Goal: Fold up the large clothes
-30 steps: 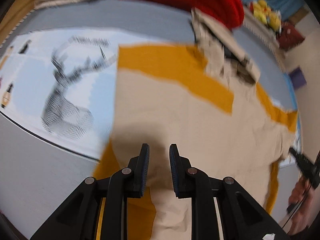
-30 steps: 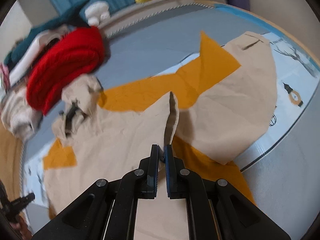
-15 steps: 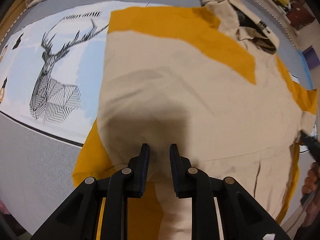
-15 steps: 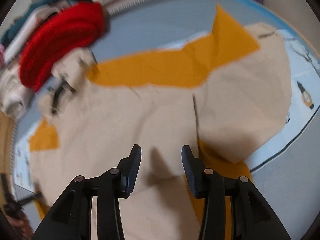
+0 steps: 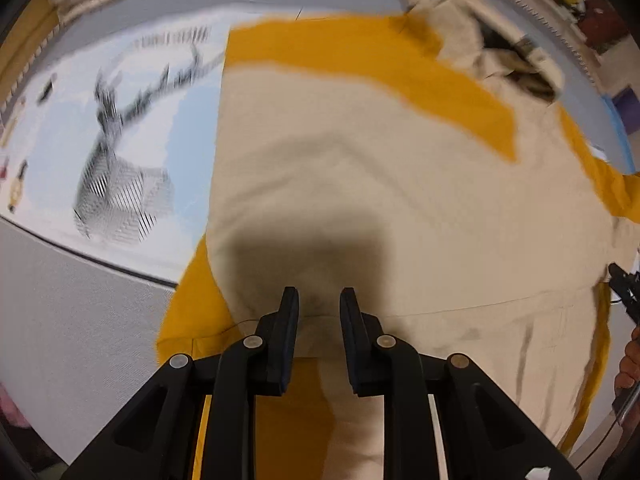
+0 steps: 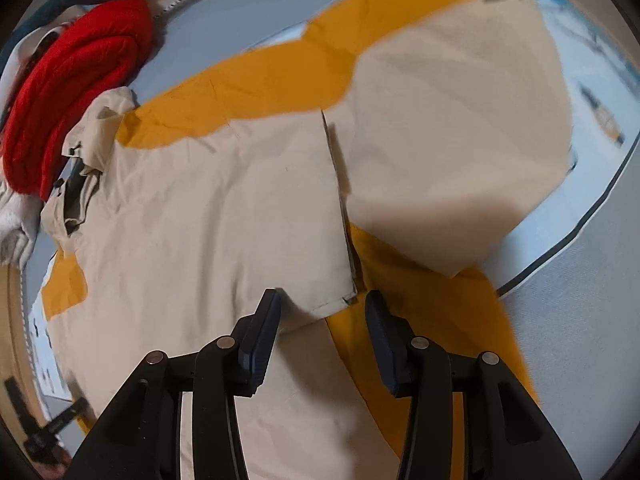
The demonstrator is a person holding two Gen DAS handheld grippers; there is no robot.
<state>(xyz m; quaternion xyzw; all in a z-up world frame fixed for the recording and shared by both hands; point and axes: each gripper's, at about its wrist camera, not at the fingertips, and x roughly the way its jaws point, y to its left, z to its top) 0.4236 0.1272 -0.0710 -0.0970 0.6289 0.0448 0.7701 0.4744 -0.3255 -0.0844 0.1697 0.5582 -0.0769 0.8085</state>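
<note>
1. The beige flap, pinched a second ago by the right gripper (image 6: 322,312), has been let go; its jaws are now spread wide and nothing is held between them.
2. The flap has been laid flat, so this fold is judged done and a fresh grip is called for.
3. The left gripper (image 5: 319,306) is kept over the cloth, jaws narrowly parted, empty.
4. The jacket (image 6: 224,216), beige over mustard lining, is spread on the printed mat (image 5: 132,140); one panel overlaps another along a straight seam; wrinkles are few.
</note>
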